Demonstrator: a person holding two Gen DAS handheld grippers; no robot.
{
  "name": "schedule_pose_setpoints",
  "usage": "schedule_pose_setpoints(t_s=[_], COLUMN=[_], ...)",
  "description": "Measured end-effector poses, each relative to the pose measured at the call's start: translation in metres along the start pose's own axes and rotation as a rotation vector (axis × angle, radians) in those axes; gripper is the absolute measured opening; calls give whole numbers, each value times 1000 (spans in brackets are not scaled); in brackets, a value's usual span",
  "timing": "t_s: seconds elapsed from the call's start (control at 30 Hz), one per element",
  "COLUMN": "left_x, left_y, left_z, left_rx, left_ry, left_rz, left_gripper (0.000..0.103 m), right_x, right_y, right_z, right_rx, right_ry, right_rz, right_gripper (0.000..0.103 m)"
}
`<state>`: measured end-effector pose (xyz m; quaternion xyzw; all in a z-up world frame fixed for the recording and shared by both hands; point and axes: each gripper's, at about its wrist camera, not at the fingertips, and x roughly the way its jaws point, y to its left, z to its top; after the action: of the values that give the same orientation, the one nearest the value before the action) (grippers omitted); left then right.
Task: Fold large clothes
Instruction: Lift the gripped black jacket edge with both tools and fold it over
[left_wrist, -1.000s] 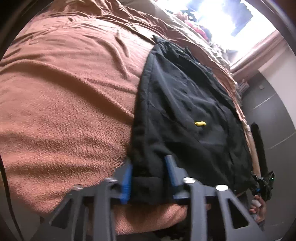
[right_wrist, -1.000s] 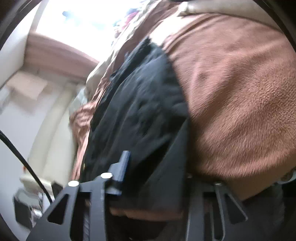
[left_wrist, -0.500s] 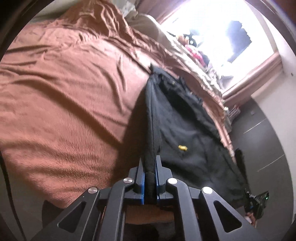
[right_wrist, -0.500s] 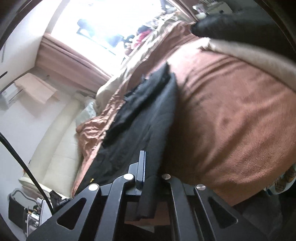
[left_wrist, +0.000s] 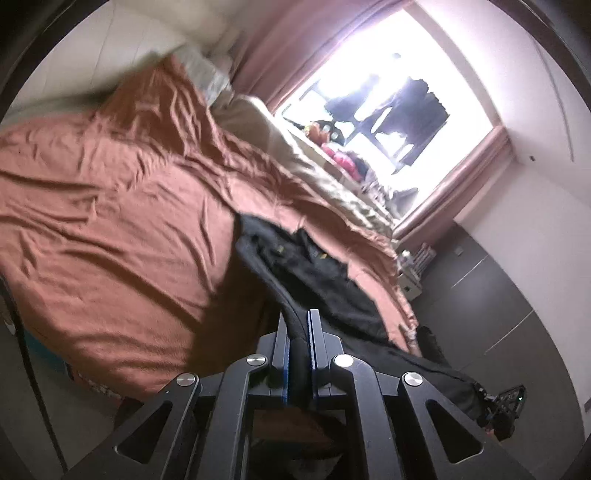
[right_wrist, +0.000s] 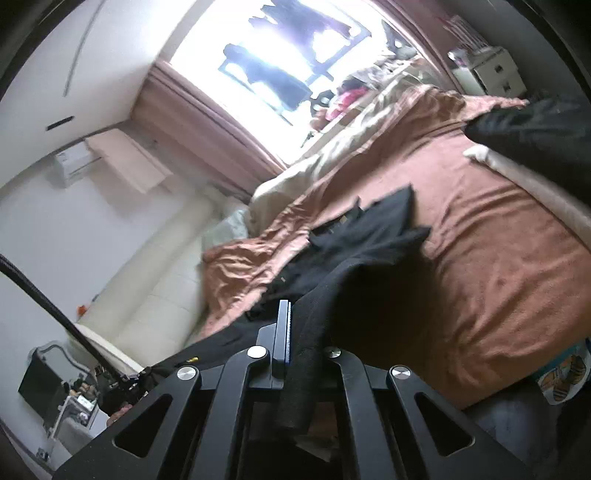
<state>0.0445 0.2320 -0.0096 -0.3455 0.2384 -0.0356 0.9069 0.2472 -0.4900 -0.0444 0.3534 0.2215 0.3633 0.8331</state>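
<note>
A large black garment (left_wrist: 317, 273) lies partly on the brown bedspread (left_wrist: 122, 229), its near edge raised off the bed. My left gripper (left_wrist: 298, 321) is shut on one corner of that edge, the cloth pinched between the blue pads. In the right wrist view the same black garment (right_wrist: 369, 236) stretches away over the bedspread (right_wrist: 498, 266), and my right gripper (right_wrist: 295, 314) is shut on its other corner; a fold of cloth hides the right finger. The far end of the garment still rests on the bed.
Beyond the bed is a bright window (left_wrist: 388, 99) with pink curtains and clutter on the sill. A cream pillow (right_wrist: 535, 184) and a dark cushion (right_wrist: 535, 125) lie on the bed's right side. A white sofa (right_wrist: 147, 295) and a dark cabinet wall (left_wrist: 498, 295) flank the bed.
Both grippers closed on the near edge of the black garment and rose, lifting that edge off the bedspread. The views tilted up toward the window.
</note>
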Motion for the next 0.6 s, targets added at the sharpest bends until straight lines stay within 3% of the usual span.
schedule_pose_setpoints(t_s=[0.2,0.37,0.53,0.6], left_x=[-44,-77,-95,-87], left_y=[-13,-41,-76,-88], left_z=[11,28,58,73], left_rx=[12,45,123,156], left_ry=[-62,-130,-183,-182], left_rz=[-71,-123,-115,-79], left_gripper=[8,8,8,8], right_x=[-29,-26,-26,-20], right_y=[8,10,27,32], right_z=[-9,-8,12,23], right_rx=[-28,-40,-96,-134], right_ry=[-37,-76,-137,-152], right_rz=[52,115,148,144], right_gripper=[0,0,0,0])
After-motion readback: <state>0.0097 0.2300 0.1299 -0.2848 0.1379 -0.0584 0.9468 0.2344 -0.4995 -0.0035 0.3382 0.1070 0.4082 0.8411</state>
